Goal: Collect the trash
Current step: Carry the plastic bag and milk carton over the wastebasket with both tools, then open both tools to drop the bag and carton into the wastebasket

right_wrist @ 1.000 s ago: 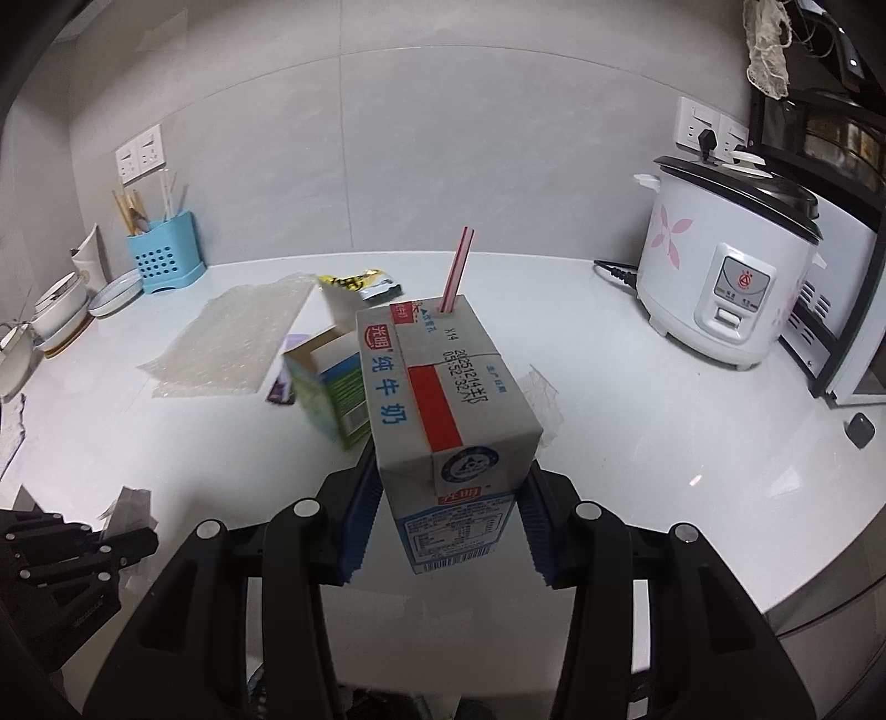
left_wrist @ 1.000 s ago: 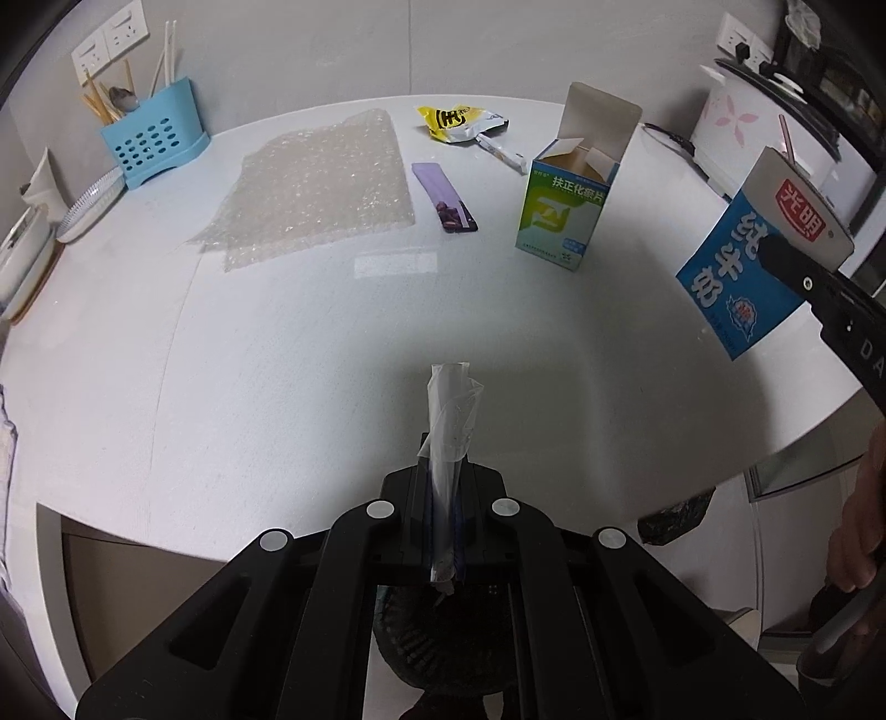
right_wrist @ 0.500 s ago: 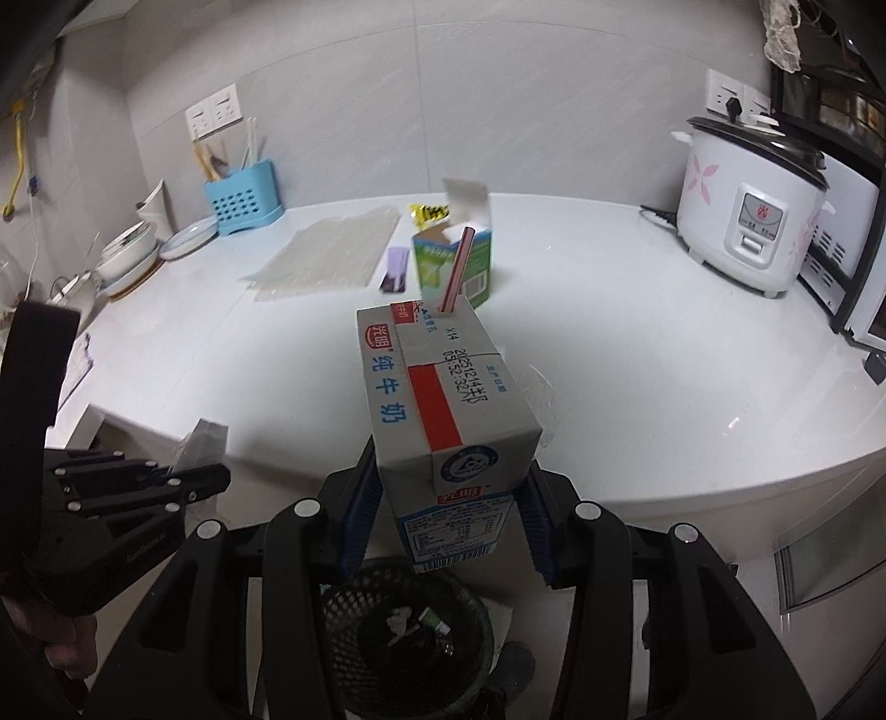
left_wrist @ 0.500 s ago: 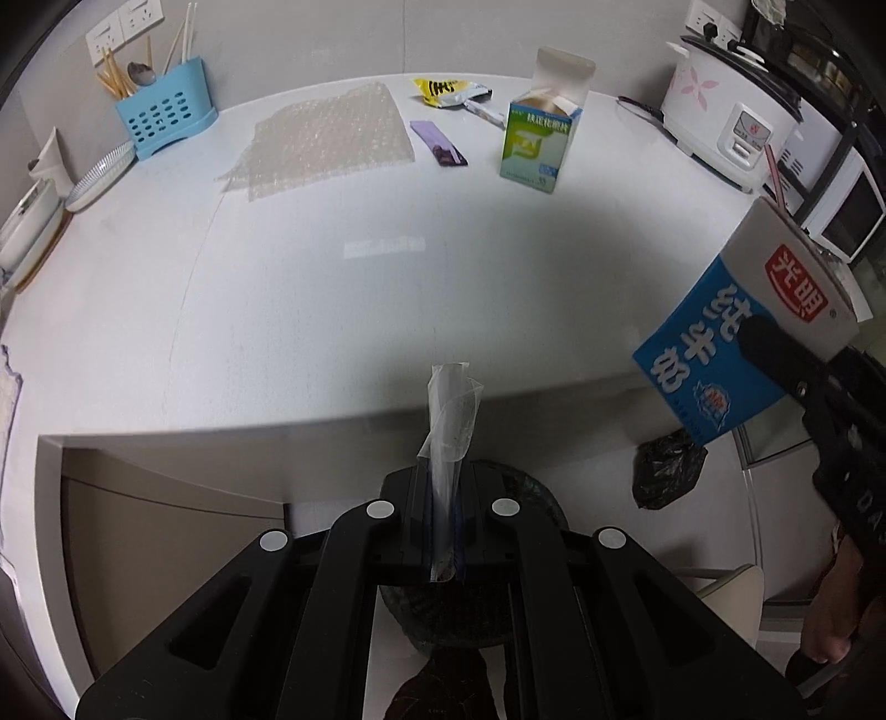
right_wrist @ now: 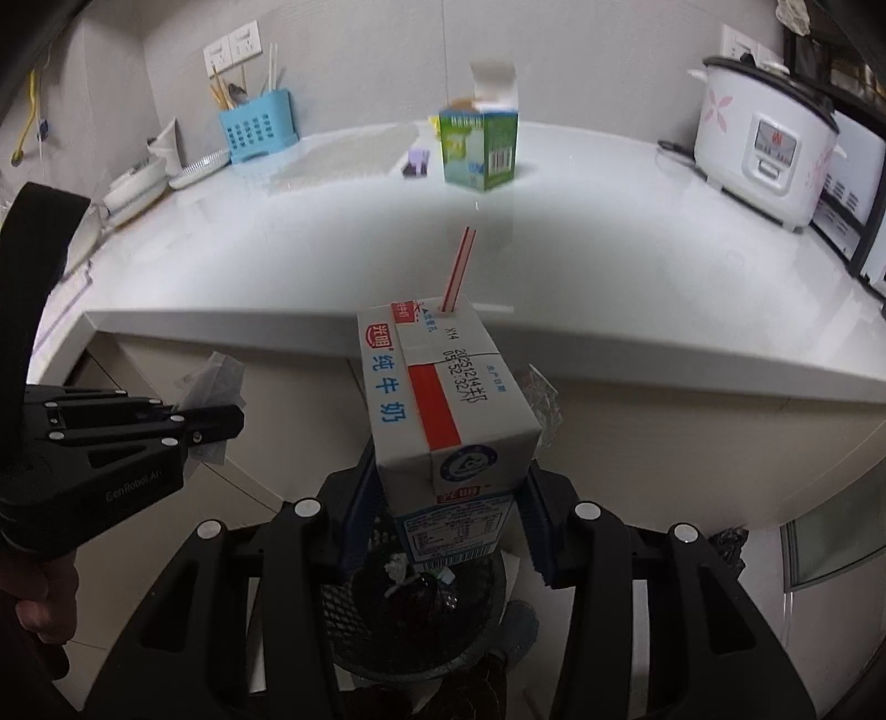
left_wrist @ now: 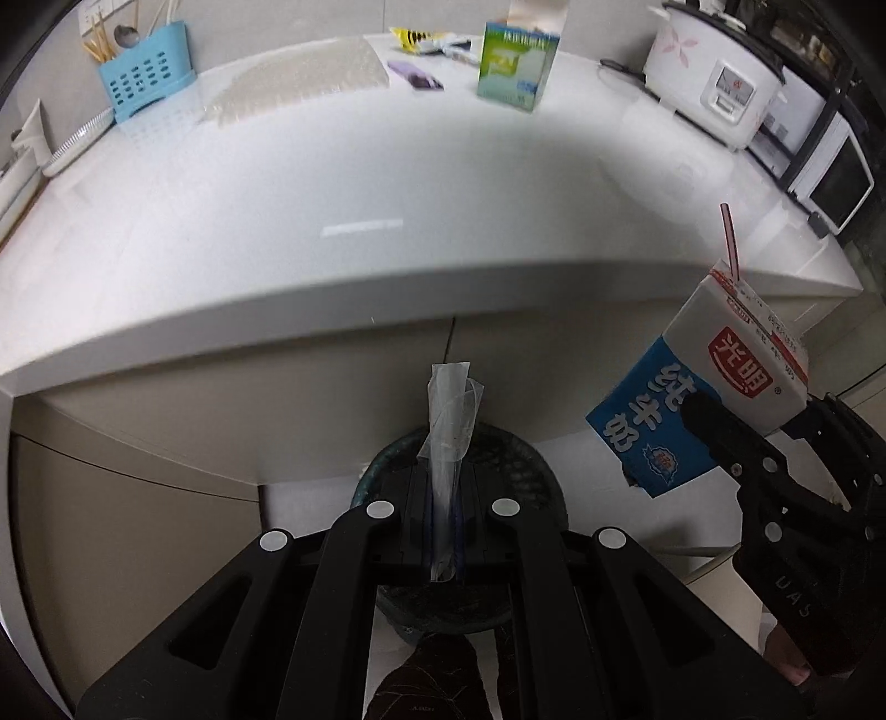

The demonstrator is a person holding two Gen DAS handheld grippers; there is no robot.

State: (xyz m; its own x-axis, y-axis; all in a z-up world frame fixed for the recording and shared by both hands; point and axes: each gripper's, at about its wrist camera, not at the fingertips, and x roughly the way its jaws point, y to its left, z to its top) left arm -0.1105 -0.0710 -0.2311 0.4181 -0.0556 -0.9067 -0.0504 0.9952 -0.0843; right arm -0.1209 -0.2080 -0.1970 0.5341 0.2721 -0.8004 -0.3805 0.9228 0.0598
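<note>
Both grippers had come off the counter within the last second and now hung over the black mesh bin on the floor, so we judged the drop was the next step. Our left gripper was clenched on a clear plastic wrapper, which stood up between its fingers directly above the bin. Our right gripper was grasping a milk carton by its two sides, with a red striped straw sticking out of the top.

More trash was left on the counter: an open green box, a purple packet, a yellow wrapper and a sheet of bubble wrap.

We could read Chinese characters for pure milk in blue on the carton, a red logo, and a printed date code. On the left gripper body we read "GenRobot".
</note>
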